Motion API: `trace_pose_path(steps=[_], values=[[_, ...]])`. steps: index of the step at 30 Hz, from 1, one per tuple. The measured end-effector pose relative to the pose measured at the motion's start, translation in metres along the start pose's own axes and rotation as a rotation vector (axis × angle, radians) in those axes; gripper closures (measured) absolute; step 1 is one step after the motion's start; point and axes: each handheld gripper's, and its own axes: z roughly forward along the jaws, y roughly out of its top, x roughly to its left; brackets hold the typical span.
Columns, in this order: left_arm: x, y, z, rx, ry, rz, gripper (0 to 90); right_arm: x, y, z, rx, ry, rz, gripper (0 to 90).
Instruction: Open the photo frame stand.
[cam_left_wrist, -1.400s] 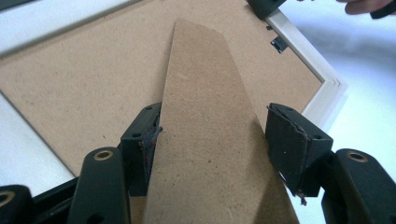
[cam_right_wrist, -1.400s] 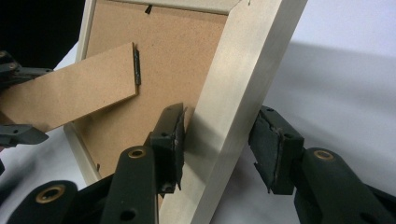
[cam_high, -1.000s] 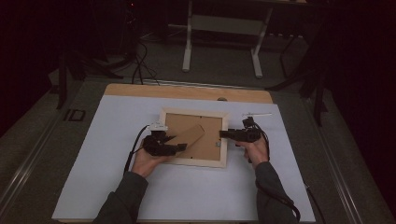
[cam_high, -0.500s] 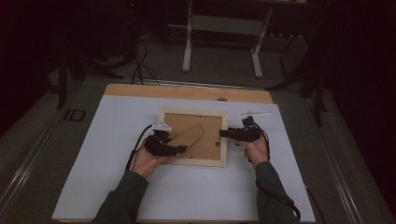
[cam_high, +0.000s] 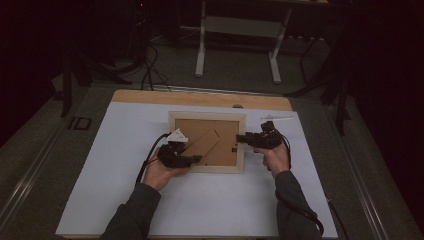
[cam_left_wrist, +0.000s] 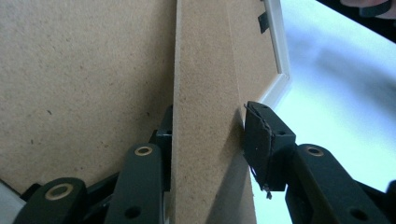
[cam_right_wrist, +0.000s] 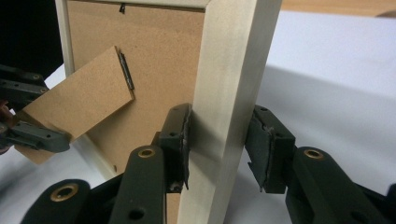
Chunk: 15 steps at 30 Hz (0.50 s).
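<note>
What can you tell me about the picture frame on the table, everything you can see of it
The picture frame lies face down on the white table cover, near its far middle. Its border looks like pale wood; the brown backing board looks like fibreboard, with small black clips at the edge. A hinged stand leg of the same board angles across the back. The left tongs have just been closing around that leg, and the right tongs around the frame's right rail; a small gap shows at one pad of each.
</note>
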Motion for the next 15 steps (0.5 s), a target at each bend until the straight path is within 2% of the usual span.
trace_pose_path(steps=[11, 15], values=[[-0.0026, 0.0065, 0.0007, -0.004, 0.034, 0.029, 64.6, 0.0055, 0.0066, -0.0066, -0.021, -0.030, -0.035, 62.2], [-0.0052, 0.0097, 0.0008, -0.013, 0.058, 0.038, 65.0, 0.0086, 0.0078, -0.0091, -0.031, -0.043, -0.042, 62.3]])
